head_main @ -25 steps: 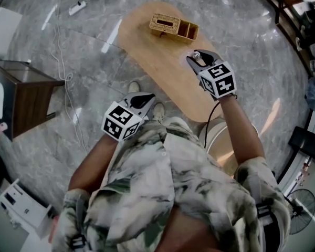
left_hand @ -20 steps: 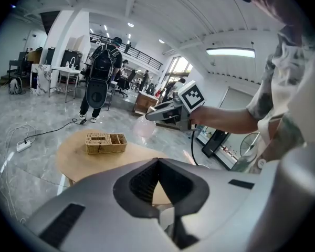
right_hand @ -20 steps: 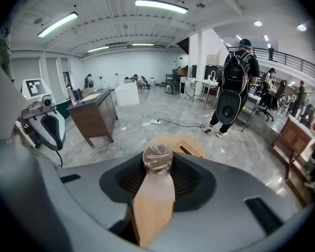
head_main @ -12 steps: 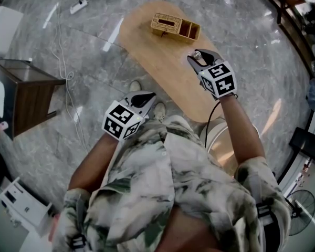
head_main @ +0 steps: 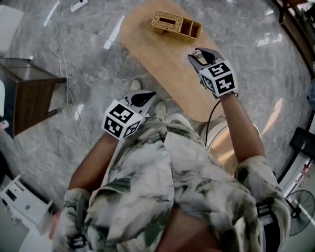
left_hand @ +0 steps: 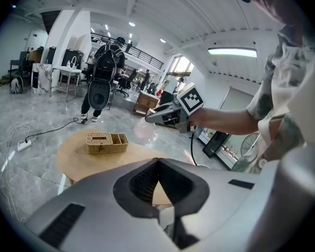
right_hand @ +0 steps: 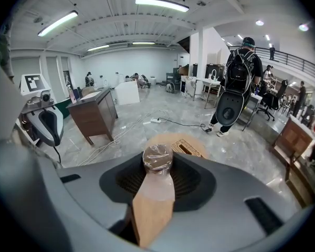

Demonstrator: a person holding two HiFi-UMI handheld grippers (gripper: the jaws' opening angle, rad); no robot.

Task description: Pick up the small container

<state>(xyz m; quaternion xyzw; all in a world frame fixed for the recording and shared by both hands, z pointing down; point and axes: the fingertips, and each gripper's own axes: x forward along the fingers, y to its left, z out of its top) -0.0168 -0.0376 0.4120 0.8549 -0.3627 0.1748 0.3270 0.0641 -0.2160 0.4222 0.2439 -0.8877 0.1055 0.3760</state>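
Where the small round clear-wrapped container (right_hand: 157, 158) is: clamped in right gripper (head_main: 200, 56) jaws, above pale oval wooden table (head_main: 157, 56).
Table: upper centre; woven basket (head_main: 176, 25) at far end.
Floor: glossy grey marble floor (head_main: 252, 62).
Left gripper (head_main: 145, 95): jaws together, empty.

Small container (head_main: 197, 52) half-hidden in right gripper (head_main: 199, 55) jaws

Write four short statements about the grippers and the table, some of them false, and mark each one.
1. The right gripper grips the small container between its jaws. True.
2. The left gripper holds the woven basket. False: its jaws are shut on nothing.
3. The woven basket stands on the wooden table. True.
4. The left gripper hangs over the table. False: it is over the floor beside it.
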